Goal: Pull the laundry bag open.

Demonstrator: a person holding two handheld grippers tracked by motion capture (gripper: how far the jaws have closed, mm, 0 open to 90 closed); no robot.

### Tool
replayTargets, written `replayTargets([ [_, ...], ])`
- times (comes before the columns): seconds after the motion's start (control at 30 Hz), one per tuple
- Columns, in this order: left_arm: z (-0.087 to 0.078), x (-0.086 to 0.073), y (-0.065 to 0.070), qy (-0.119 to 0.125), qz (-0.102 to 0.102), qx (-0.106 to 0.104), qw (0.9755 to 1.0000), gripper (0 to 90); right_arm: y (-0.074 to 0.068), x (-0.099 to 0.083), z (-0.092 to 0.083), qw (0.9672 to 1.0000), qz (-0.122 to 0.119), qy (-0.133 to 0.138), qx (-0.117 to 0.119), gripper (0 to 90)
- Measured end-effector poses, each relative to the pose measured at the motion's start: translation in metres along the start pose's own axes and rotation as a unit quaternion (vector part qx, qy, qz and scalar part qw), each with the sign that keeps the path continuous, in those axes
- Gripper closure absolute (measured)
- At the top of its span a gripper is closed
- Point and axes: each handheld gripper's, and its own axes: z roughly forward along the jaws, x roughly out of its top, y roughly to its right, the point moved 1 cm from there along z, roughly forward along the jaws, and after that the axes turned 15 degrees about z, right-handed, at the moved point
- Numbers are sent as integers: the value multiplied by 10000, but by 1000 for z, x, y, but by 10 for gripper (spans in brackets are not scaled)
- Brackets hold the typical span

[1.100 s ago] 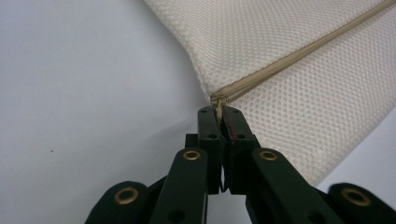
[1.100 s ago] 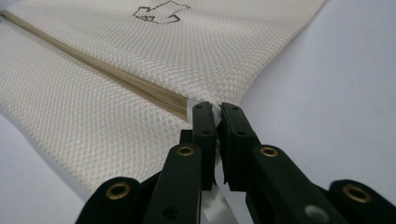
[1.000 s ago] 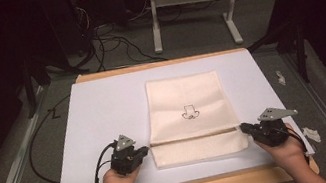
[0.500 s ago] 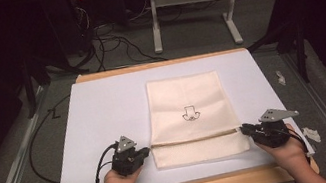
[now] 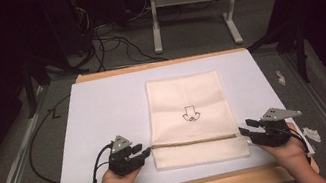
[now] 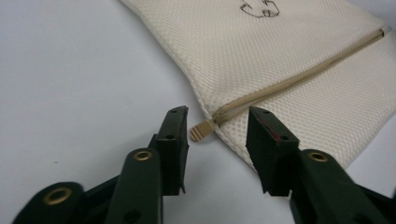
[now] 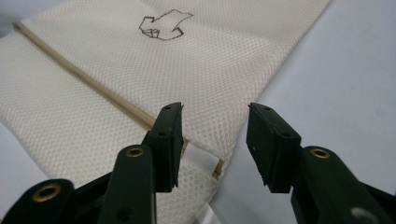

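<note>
**Grippers let go at both ends of the zipper**

Mesh pouch (image 5: 192, 119), cream with a small dark drawing on it, lies flat on the white sheet (image 5: 103, 112) in the high view, directly between the two tools. The left gripper (image 5: 145, 152) points at the pouch's left edge, the right gripper (image 5: 243, 131) at its right edge, both level with the zipper (image 5: 194, 141) that runs across the pouch near the person's side. A few small scraps, perhaps paper, lie beyond the right hand; they are too small to name.

In the left gripper view, the left gripper (image 6: 215, 128) has just been opening and now stands released, its jaws parted with nothing pressed between them. The tan zipper pull (image 6: 201, 132) sits in the gap, just ahead of the tips and nearer the left-hand jaw, apart from both.

In the right gripper view, the right gripper (image 7: 215, 122) has likewise just been opening and stands released. The zipper's far end (image 7: 201, 158) and the pouch's edge lie low between its jaws, with no pad pressing on them.
</note>
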Motion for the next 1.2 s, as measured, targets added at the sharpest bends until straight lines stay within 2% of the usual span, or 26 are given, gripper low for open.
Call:
replayTargets([
  [0.03, -5, 0, -3, 46, 26, 139, 9999, 538, 1, 0, -1, 10000, 37, 48, -30, 488],
  [0.07, -5, 0, -3, 46, 26, 139, 9999, 523, 1, 0, -1, 10000, 37, 48, -30, 488],
  [0.1, -10, 0, -7, 140, 32, 315, 9994, 505, 4, 2, -4, 9998, 64, 182, -108, 430],
  [0.13, -10, 0, -7, 140, 32, 315, 9994, 490, 5, 2, -5, 9996, 108, 215, -140, 399],
  [0.17, -14, 0, -11, 184, 67, 465, 9987, 490, 5, 2, -5, 9996, 108, 215, -140, 399],
  [0.2, -19, -2, -16, 228, 139, 740, 9969, 455, 10, 3, -7, 9989, 169, 349, -249, 336],
  [0.23, -19, -2, -16, 228, 139, 740, 9969, 439, 10, 3, -7, 9989, 169, 349, -249, 336],
  [0.27, -24, -3, -21, 230, 235, 1017, 9943, 439, 11, 4, -8, 9986, 202, 393, -282, 312],
  [0.3, -30, -6, -26, 165, 339, 1409, 9893, 395, 18, 5, -12, 9976, 236, 525, -372, 265],
  [0.33, -34, -7, -30, 148, 404, 1633, 9856, 379, 21, 5, -14, 9971, 251, 572, -436, 245],
  [0.37, -34, -7, -30, 148, 404, 1633, 9856, 362, 21, 5, -14, 9971, 251, 572, -436, 245],
  [0.43, -47, -10, -40, 171, 478, 2008, 9783, 335, 35, 6, -23, 9942, 338, 807, -628, 208],
  [0.47, -47, -10, -40, 171, 478, 2008, 9783, 319, 39, 7, -26, 9934, 387, 844, -668, 197],
  [0.5, -57, -13, -45, 258, 427, 2105, 9763, 303, 47, 7, -30, 9919, 454, 910, -757, 189],
  [0.6, -65, -17, -51, 297, 372, 2185, 9747, 278, 59, 7, -37, 9892, 598, 1028, -859, 174],
  [0.63, -67, -19, -53, 325, 295, 2211, 9743, 260, 64, 7, -40, 9874, 680, 1085, -929, 164],
  [0.67, -67, -21, -56, 389, 74, 2164, 9755, 209, 72, 6, -43, 9837, 868, 1174, -1053, 154],
  [0.7, -64, -21, -57, 381, 12, 2093, 9771, 179, 74, 6, -44, 9827, 919, 1192, -1081, 153],
  [0.73, -64, -21, -57, 381, 12, 2093, 9771, 151, 75, 5, -43, 9822, 919, 1197, -1117, 153],
  [0.77, -57, -17, -53, 241, 177, 2054, 9782, 145, 74, 5, -42, 9823, 891, 1183, -1146, 154],
  [0.83, -54, -16, -51, 195, 249, 2062, 9780, 124, 71, 6, -39, 9829, 821, 1162, -1169, 154],
  [0.93, -50, -14, -49, 179, 268, 1974, 9798, 115, 69, 6, -38, 9837, 764, 1147, -1154, 154],
  [1.07, -50, -17, -51, 122, 158, 1955, 9805, 82, 68, 6, -38, 9833, 759, 1177, -1158, 153],
  [1.13, -51, -19, -54, 113, 60, 1949, 9807, 53, 68, 6, -40, 9829, 801, 1201, -1140, 151],
  [1.17, -50, -20, -57, 90, -99, 1931, 9811, 26, 68, 6, -40, 9828, 800, 1212, -1136, 149],
  [1.2, -50, -20, -57, 90, -99, 1931, 9811, 1, 68, 6, -40, 9826, 802, 1238, -1131, 145],
])
